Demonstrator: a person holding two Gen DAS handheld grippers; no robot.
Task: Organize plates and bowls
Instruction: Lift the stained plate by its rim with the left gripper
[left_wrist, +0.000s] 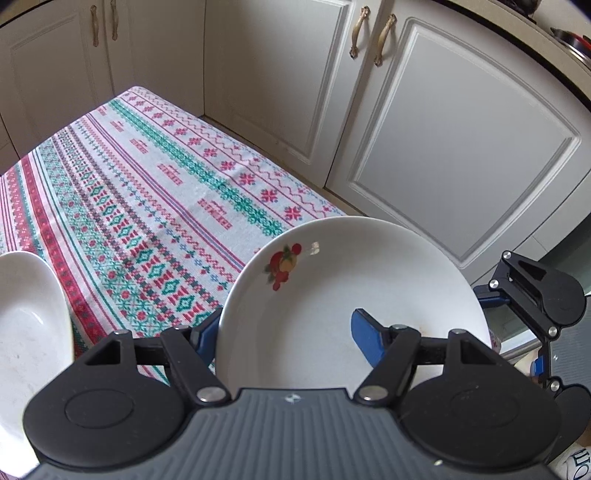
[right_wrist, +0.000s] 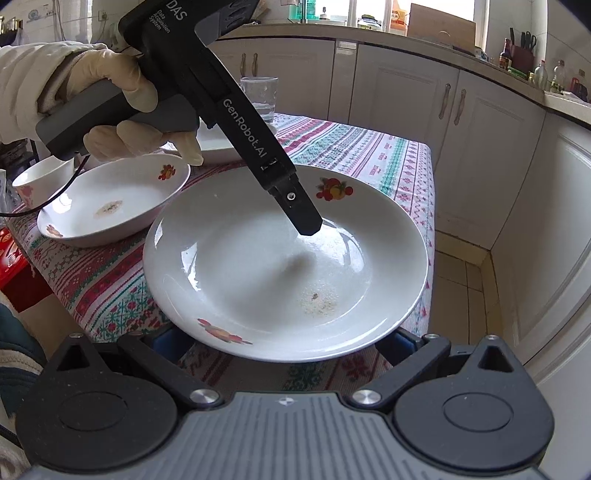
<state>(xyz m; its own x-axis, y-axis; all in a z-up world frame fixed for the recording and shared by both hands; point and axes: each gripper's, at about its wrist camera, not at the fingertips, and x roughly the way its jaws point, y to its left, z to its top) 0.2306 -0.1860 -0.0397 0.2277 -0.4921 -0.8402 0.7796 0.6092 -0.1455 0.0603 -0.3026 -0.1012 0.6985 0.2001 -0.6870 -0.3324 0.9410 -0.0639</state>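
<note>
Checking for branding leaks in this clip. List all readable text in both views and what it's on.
"GenRobot.AI": along the barrel of the left gripper, right wrist view.
"DAS": on the same gripper's body, near the top.
"Data Acquisition System": small print under "DAS", barely legible.
Dark letters on a white item at the lower right edge of the left wrist view: cut off, unreadable.
Countertop bottles: labels too small to read.
Plate: fruit decals only, no text.

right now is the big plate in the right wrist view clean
No, the big plate carries a patch of crumbly brownish residue on its inner surface, toward the near right side.
</note>
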